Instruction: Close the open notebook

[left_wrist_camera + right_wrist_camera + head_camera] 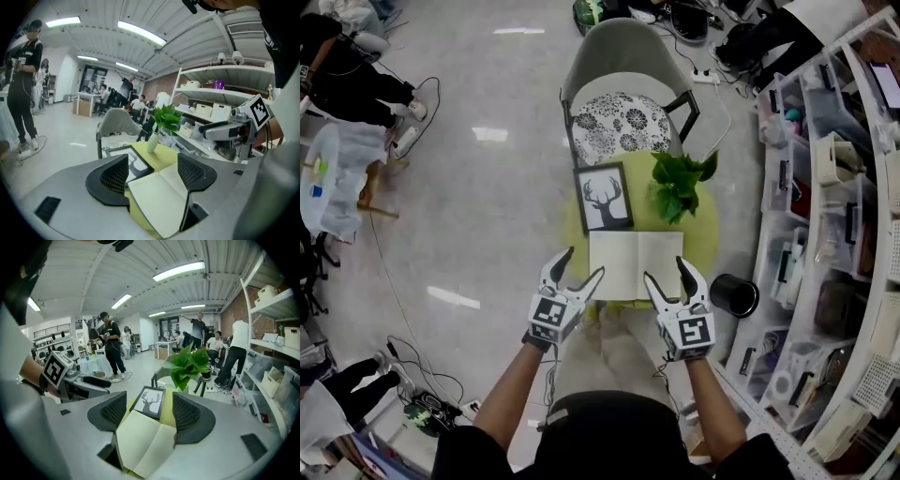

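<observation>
Looking down in the head view, one open notebook [636, 265] lay flat on one round yellow-green table [705, 234], near the table's 6 o'clock edge. One deer picture frame [604, 198] stood at the notebook's 11 o'clock and one potted plant [680, 183] at its 1 o'clock, with one chair [623, 56] beyond at 12. Two grippers hovered: the left gripper [585, 262] at the notebook's 7 o'clock corner, the right gripper [665, 268] at its 5 o'clock corner.

The left gripper view showed its jaws spread wide with nothing between them; the pages lay beyond and below. A swing across from there would likely shove the whole book toward 3 o'clock instead of lifting one cover.

The right gripper view showed the same: jaws well apart, holding nothing, the notebook ahead with the frame at 12 o'clock and the plant at 1. Folding a cover too high or too fast could clip the plant or tip the frame, and a downward press near the edge might slide the book off toward 6 o'clock.
</observation>
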`<state>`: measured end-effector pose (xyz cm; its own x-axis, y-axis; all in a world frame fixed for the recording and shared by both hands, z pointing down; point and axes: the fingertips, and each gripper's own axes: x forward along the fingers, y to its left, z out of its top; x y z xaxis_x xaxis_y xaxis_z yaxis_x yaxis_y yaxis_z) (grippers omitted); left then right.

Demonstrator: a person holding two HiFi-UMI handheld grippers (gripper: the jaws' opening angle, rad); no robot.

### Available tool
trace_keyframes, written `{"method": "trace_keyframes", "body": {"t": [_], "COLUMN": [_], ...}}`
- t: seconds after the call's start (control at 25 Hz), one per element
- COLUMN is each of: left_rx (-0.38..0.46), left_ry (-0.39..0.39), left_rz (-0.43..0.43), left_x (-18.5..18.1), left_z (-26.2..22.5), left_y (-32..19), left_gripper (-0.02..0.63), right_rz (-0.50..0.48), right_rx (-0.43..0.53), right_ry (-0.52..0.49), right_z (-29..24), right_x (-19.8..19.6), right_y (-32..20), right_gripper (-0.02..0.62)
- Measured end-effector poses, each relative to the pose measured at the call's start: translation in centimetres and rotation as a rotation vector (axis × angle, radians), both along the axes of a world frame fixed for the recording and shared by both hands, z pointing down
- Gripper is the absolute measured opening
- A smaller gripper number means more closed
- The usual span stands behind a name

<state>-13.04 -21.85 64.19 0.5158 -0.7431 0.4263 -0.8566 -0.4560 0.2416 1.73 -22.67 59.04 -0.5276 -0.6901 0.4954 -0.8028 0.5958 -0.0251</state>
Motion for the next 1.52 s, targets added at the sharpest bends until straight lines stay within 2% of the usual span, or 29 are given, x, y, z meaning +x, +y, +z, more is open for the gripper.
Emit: {"method": "trace_keyframes", "body": {"t": [0.16, 0.28, 0.52, 0.72, 0.92, 1.52], "left_rx": [-0.081, -0.122, -0.21, -0.271, -0.334, -0.4], "left_ry": [-0.024, -0.022, -0.018, -0.026, 0.025, 0.047], "left_rz": [0.048, 0.035, 0.03, 0.031, 0.01, -0.003], "left_x": [1.4, 1.6, 1.6, 1.4, 1.8, 2.6], "left_z": [4.7, 7.4, 12.7, 15.6, 17.1, 18.5], "left_y": [0.3, 0.0, -0.7, -0.6, -0.5, -1.1], "left_gripper": [0.339, 0.339, 0.339, 0.339, 0.339, 0.339], "right_rz": [0.011, 0.019, -0.026, -0.006, -0.023, -0.031], "right_rx": [-0.037, -0.056, -0.102, -0.096, -0.134, -0.142], "right_ry": [-0.019, -0.017, 0.005, 0.025, 0.043, 0.046], "right_z": [3.0, 5.1, 8.2, 10.1, 12.9, 13.0], "right_x": [-0.3, -0.6, -2.1, -1.8, -1.6, -1.7], "right_y": [0.0, -0.1, -1.0, -1.4, 0.2, 1.8], "right_gripper": [0.305, 0.305, 0.302, 0.296, 0.291, 0.279]}}
